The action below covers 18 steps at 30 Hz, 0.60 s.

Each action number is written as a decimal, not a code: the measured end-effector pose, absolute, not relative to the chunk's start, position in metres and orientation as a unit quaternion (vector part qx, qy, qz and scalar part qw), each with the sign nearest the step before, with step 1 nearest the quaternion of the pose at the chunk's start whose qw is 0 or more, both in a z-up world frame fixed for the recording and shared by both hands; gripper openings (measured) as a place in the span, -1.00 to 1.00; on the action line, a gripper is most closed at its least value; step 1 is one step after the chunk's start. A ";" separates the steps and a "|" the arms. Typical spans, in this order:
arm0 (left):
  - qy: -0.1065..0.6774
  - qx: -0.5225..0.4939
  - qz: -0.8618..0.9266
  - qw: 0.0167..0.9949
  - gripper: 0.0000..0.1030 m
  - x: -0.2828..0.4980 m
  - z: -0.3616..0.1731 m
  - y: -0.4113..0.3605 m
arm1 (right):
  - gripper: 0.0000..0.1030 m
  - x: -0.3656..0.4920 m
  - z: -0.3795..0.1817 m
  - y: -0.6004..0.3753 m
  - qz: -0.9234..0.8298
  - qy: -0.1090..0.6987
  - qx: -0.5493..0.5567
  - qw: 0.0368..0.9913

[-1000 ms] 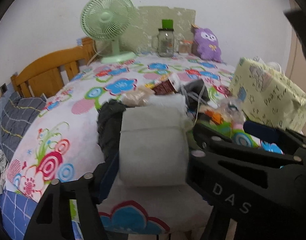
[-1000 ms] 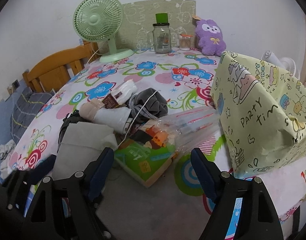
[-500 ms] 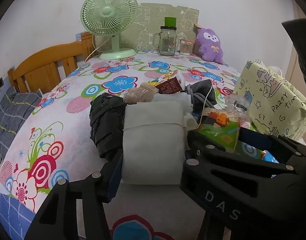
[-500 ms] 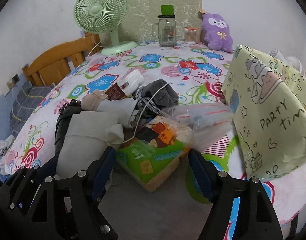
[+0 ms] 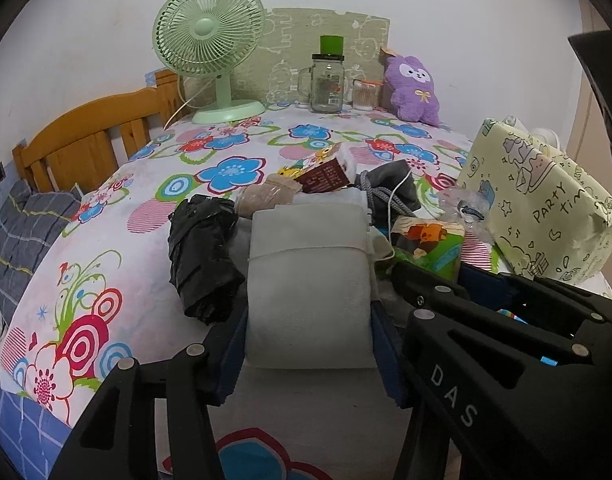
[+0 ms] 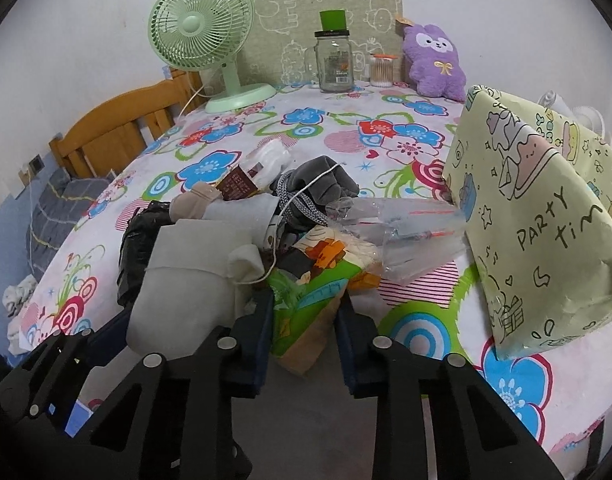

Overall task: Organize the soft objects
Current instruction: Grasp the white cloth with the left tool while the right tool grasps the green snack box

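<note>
Jaws of left gripper (image 5: 308,344) clamped on soft grey folded cloth (image 5: 308,280); right gripper (image 6: 306,320) pinching crinkly green packet (image 6: 306,300), both on floral worktop (image 5: 105,248).

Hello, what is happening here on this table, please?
A person is sorting a pile of soft things with two hand-held tongs. The left tongs are shut on a folded grey cloth. The right tongs are shut on a green packet. Both things sit at the pile's near edge on the flowered tablecloth.
</note>
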<state>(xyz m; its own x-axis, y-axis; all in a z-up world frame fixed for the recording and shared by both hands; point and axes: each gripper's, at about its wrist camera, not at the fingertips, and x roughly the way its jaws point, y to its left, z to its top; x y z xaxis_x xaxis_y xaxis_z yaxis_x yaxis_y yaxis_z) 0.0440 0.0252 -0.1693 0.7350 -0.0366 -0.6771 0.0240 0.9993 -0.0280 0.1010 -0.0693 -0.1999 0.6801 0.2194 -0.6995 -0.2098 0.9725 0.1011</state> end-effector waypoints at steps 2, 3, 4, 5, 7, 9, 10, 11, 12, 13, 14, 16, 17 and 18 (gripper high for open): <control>0.362 -0.009 -0.015 0.932 0.13 0.043 -0.168 0.025 | -0.43 0.100 -0.198 -0.071 0.119 0.381 0.008 0.917; 0.360 -0.009 -0.014 0.933 0.13 0.042 -0.166 0.025 | -0.43 0.099 -0.196 -0.071 0.120 0.378 0.007 0.918; 0.357 -0.009 -0.012 0.934 0.13 0.042 -0.163 0.025 | -0.43 0.097 -0.193 -0.071 0.121 0.374 0.006 0.920; 0.355 -0.010 -0.010 0.935 0.13 0.041 -0.161 0.025 | -0.43 0.097 -0.190 -0.071 0.122 0.370 0.005 0.921; 0.349 -0.010 -0.008 0.937 0.13 0.040 -0.155 0.026 | -0.43 0.094 -0.184 -0.071 0.123 0.363 0.004 0.923; 0.344 -0.011 -0.006 0.939 0.13 0.039 -0.149 0.026 | -0.43 0.093 -0.177 -0.071 0.126 0.358 0.006 0.925; 0.341 -0.012 -0.005 0.940 0.13 0.038 -0.145 0.027 | -0.43 0.093 -0.174 -0.070 0.127 0.355 0.007 0.926; 0.338 -0.012 -0.004 0.941 0.13 0.038 -0.142 0.027 | -0.43 0.092 -0.170 -0.070 0.128 0.350 0.006 0.928; 0.335 -0.013 -0.003 0.942 0.13 0.037 -0.138 0.028 | -0.43 0.091 -0.166 -0.070 0.129 0.346 0.006 0.929; 0.331 -0.013 -0.002 0.943 0.13 0.037 -0.135 0.028 | -0.43 0.090 -0.163 -0.069 0.131 0.343 0.006 0.930; 0.329 -0.014 -0.002 0.944 0.13 0.037 -0.132 0.029 | -0.43 0.090 -0.158 -0.069 0.131 0.339 0.006 0.932; 0.324 -0.016 0.000 0.946 0.13 0.037 -0.125 0.030 | -0.43 0.089 -0.152 -0.069 0.134 0.336 0.008 0.932; 0.323 -0.017 0.000 0.946 0.13 0.038 -0.123 0.031 | -0.43 0.089 -0.149 -0.069 0.135 0.334 0.009 0.933; 0.322 -0.017 0.000 0.947 0.13 0.038 -0.120 0.031 | -0.43 0.089 -0.146 -0.069 0.135 0.333 0.009 0.933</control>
<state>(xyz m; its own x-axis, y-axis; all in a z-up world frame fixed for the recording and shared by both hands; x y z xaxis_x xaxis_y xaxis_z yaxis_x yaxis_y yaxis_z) 0.0377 0.0307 -0.1198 0.7928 -0.0099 -0.6094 -0.0118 0.9994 -0.0316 0.0894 -0.0685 -0.1459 0.7426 0.2572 -0.6184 -0.2455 0.9636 0.1061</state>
